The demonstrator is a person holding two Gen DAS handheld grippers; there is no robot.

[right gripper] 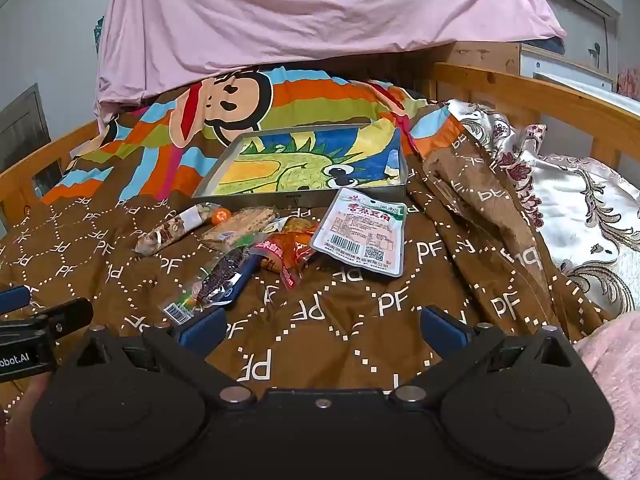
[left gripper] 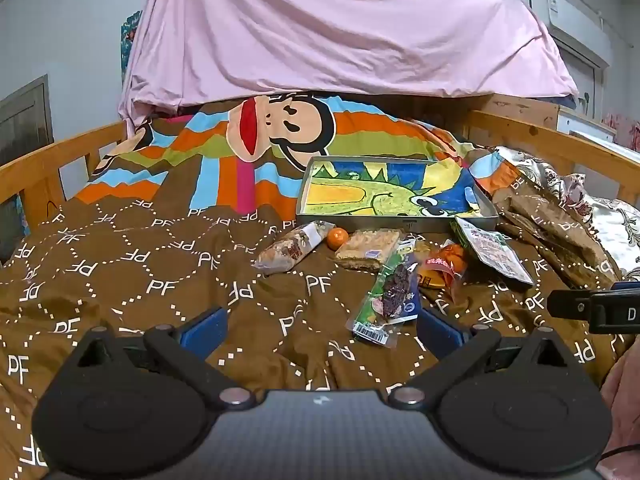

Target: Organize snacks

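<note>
Several snacks lie on the brown quilt in front of a metal tray (left gripper: pixel 400 225) (right gripper: pixel 224 168) with a cartoon dinosaur lining. They are a nut bar (left gripper: pixel 292 249) (right gripper: pixel 172 230), a small orange (left gripper: pixel 337 238) (right gripper: pixel 221 215), a cracker pack (left gripper: pixel 368 249) (right gripper: pixel 240 229), a green packet of dark dried fruit (left gripper: pixel 390 298) (right gripper: pixel 216 278), an orange-red packet (left gripper: pixel 444 268) (right gripper: pixel 286 254) and a white tofu packet (left gripper: pixel 494 250) (right gripper: pixel 360 232). My left gripper (left gripper: pixel 320 330) is open and empty, just short of the green packet. My right gripper (right gripper: pixel 322 326) is open and empty, near the snacks.
A wooden bed rail (left gripper: pixel 48 164) (right gripper: pixel 540 96) runs along both sides. A pink sheet (left gripper: pixel 340 28) hangs at the back. A floral pillow (right gripper: pixel 580 208) lies at the right. The monkey-print quilt (left gripper: pixel 280 128) rises behind the tray.
</note>
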